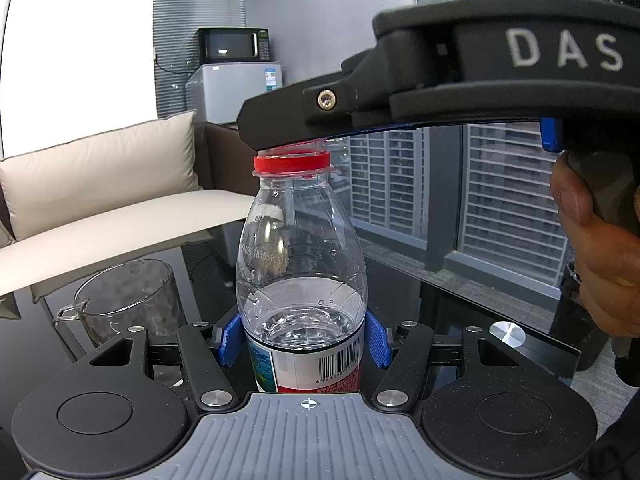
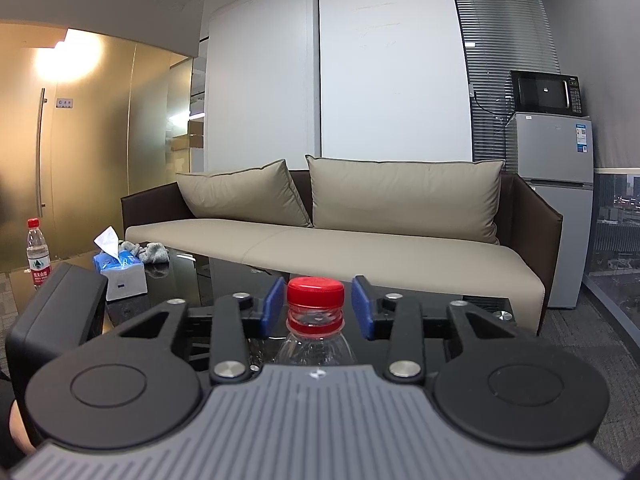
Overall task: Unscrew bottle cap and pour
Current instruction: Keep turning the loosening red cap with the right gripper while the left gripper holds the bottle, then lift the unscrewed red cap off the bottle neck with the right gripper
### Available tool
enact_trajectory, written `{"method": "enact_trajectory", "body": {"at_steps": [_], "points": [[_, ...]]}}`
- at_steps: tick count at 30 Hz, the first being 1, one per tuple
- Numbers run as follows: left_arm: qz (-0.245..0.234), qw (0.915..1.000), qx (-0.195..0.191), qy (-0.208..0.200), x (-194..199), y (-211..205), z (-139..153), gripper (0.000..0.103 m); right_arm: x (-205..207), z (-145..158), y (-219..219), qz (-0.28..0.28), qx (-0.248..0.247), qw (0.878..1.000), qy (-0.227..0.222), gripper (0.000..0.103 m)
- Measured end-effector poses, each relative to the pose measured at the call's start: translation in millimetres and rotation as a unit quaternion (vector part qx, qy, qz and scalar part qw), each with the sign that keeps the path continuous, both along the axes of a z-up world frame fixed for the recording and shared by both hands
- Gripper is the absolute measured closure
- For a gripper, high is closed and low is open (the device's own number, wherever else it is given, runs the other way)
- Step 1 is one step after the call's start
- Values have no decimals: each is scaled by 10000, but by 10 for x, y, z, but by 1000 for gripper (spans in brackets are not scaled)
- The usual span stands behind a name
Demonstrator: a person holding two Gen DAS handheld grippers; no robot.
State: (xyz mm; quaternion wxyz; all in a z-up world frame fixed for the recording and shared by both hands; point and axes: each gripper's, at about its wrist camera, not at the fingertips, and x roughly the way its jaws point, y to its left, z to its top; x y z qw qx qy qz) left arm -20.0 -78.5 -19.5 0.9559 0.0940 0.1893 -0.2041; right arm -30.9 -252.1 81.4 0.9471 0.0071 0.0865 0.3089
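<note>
My left gripper (image 1: 304,338) is clamped on the clear plastic water bottle (image 1: 300,276), its blue pads pressed against either side of the body just above the label, so the bottle stands upright on the dark glass table (image 1: 460,304) with its long axis vertical and about a third of its water left. My right gripper (image 2: 316,308) comes in level at the top: in the right wrist view the red screw cap (image 2: 316,294) sits squarely between my two blue pads (image 2: 273,306), a visible gap on each side, so these jaws are spread and not yet biting. From the left wrist view the black right finger covers most of the cap, and I cannot tell from there whether any pad touches it; I go by the right view. What the next move turns on, as I judge it, is that the cap lies dead centre between the fingers, on the bottle's upright axis, so closing should grip it evenly and the twist can run about that axis while the left holds the body against turning. The clear glass mug with a handle (image 1: 128,300) waits empty on the table to the left of the bottle, near, for the pour afterwards.
</note>
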Motion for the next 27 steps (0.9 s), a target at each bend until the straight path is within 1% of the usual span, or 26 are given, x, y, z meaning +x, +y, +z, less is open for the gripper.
{"method": "enact_trajectory", "body": {"at_steps": [1,2,16,21,27], "points": [[-10,10000,-3,4,34,63,62,47,-3,-1,3,8,-9,10000,-5,69],[-10,10000,-1,1,32,58,65,47,-8,-3,10,15,-29,10000,-16,69],[-8,10000,-18,18,24,108,89,47,-48,40,-71,-78,218,9996,-130,69],[-6,10000,-25,28,46,104,111,46,-60,62,-155,-227,316,9991,-196,69],[-6,10000,-24,33,53,71,128,46,-8,60,-292,-509,350,9980,-120,69]]}}
